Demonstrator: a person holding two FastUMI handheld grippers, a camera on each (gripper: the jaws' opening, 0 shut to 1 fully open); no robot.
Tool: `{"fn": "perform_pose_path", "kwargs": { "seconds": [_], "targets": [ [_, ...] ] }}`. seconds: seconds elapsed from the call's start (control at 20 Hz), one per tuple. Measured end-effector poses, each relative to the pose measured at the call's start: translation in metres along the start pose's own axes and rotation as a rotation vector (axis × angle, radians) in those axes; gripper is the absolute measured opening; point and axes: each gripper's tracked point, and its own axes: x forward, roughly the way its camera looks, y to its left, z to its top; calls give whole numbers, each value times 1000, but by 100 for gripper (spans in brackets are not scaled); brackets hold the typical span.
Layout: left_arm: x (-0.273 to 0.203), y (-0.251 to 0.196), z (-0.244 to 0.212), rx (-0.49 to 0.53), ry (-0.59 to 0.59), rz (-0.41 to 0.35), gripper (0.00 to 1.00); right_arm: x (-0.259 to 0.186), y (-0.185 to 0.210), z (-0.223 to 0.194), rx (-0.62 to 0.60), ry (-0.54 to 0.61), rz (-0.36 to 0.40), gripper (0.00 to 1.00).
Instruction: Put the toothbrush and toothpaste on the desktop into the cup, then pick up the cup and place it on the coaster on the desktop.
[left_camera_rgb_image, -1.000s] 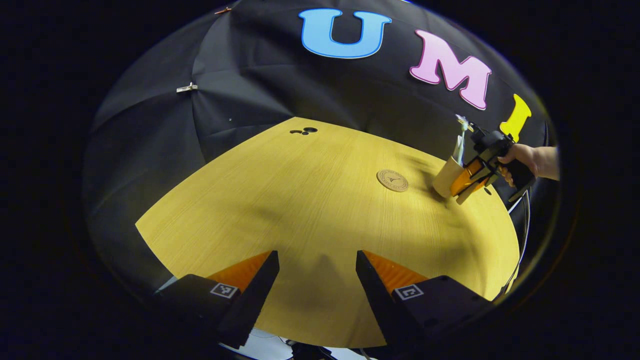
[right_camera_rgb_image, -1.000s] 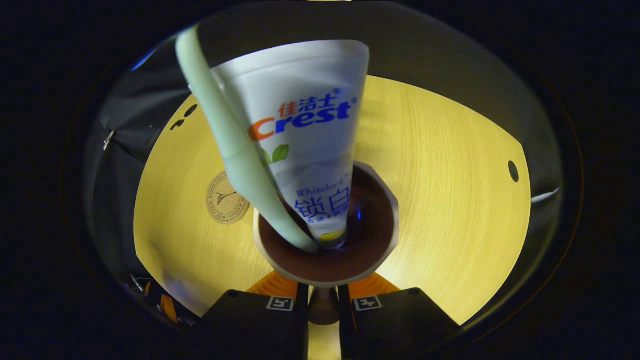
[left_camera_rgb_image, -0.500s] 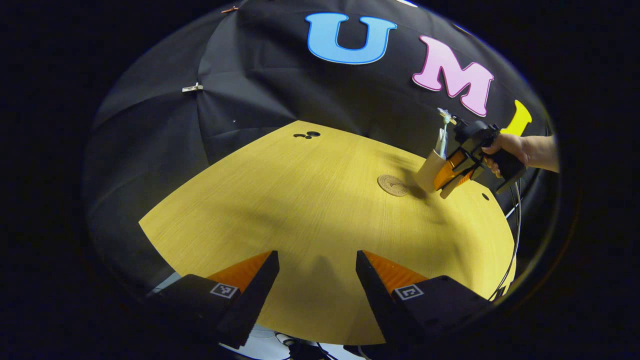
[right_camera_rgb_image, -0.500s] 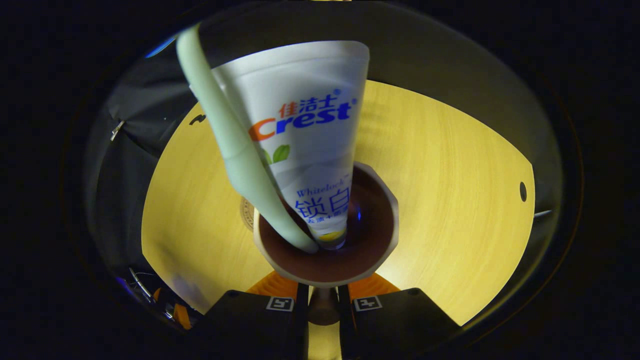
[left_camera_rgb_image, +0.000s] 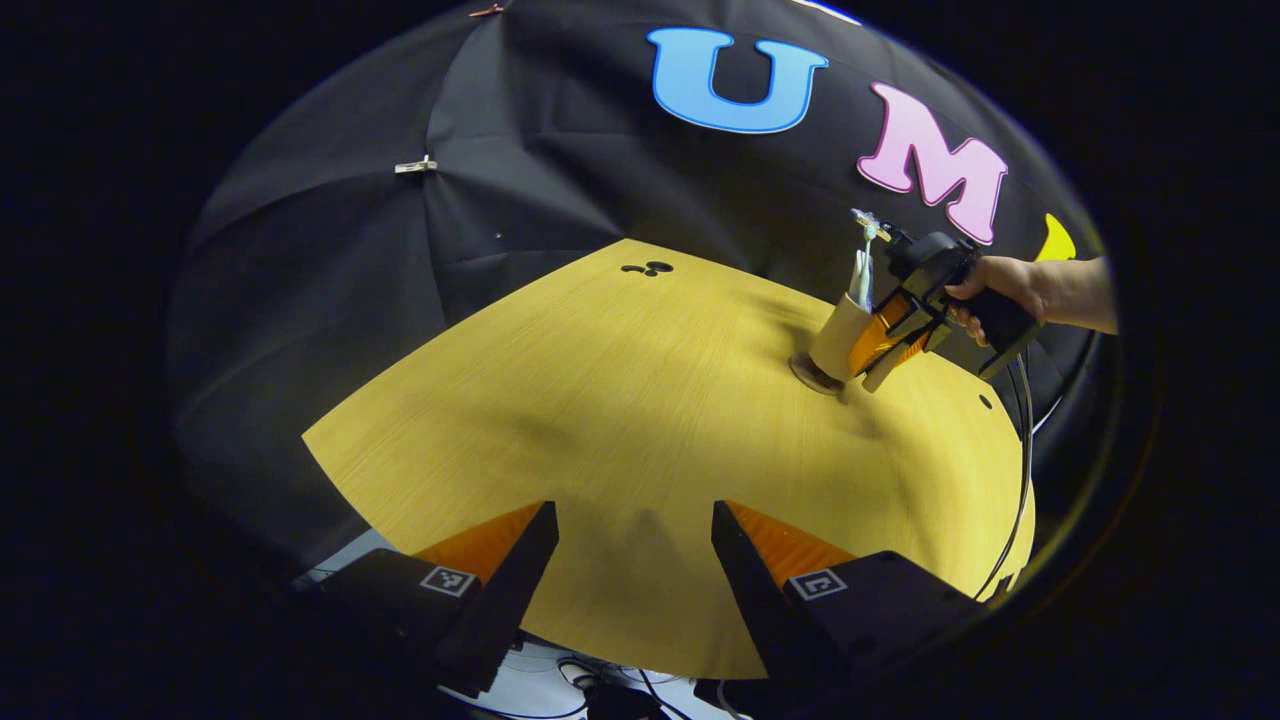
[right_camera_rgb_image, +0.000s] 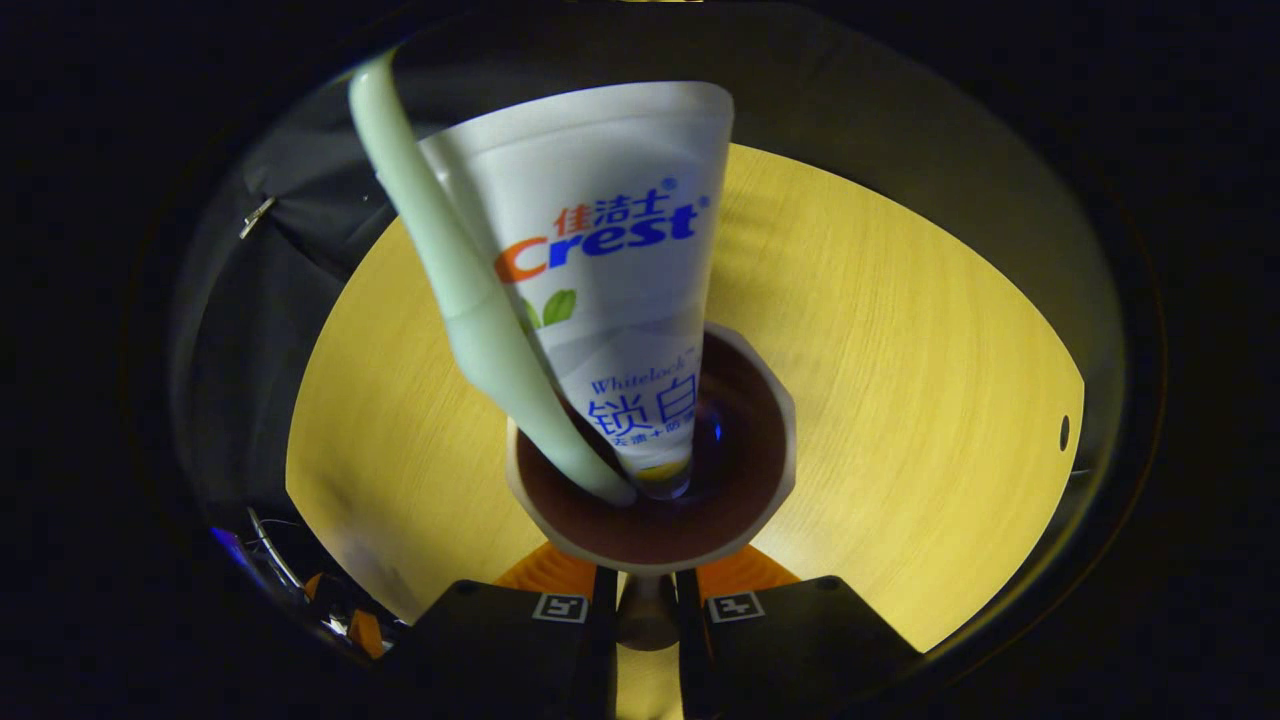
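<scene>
- The cup sits over the coaster, leaning away from the right gripper; whether it rests on the coaster I cannot tell.
- That gripper's fingers pinch the cup's handle.
- The toothpaste and toothbrush stand in the cup, long axes running up out of its mouth.
- The left gripper, well apart from the coaster, has its fingers spread over the table.

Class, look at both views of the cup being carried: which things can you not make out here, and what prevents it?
1. Coaster: left gripper view, mostly hidden under the cup; whether the cup touches it is unclear.
2. Toothbrush head: left gripper view, too small; right gripper view, cut off at the edge.
3. Cup's handle: right gripper view, hidden between the right gripper fingers.
</scene>
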Motion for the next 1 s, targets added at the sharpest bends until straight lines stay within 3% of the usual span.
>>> {"fn": "perform_pose_path", "kwargs": {
  "seconds": [0.55,0.6,0.65,0.7,0.8,0.85,0.95,1.0],
  "targets": [
    [-1,-2,-10,12,21,-10,98,16,2,0,4,35,-50,29],
    [-1,-2,-9,12,19,-11,98,15,2,-2,0,38,-49,24],
    [-1,-1,-9,11,20,-11,98,12,4,-2,-2,38,-45,31],
    [-3,0,-8,12,19,-10,98,10,7,-3,5,34,-34,27],
    [-5,0,-7,12,17,-11,98,3,8,1,27,17,-22,36],
    [-8,0,-5,13,14,-14,98,-3,7,4,34,-1,-22,53],
    [-11,0,-3,15,12,-24,98,-16,4,6,46,-29,-13,65],
    [-14,-1,0,18,9,-32,98,-29,1,6,51,-49,-14,79]
  ]
}}
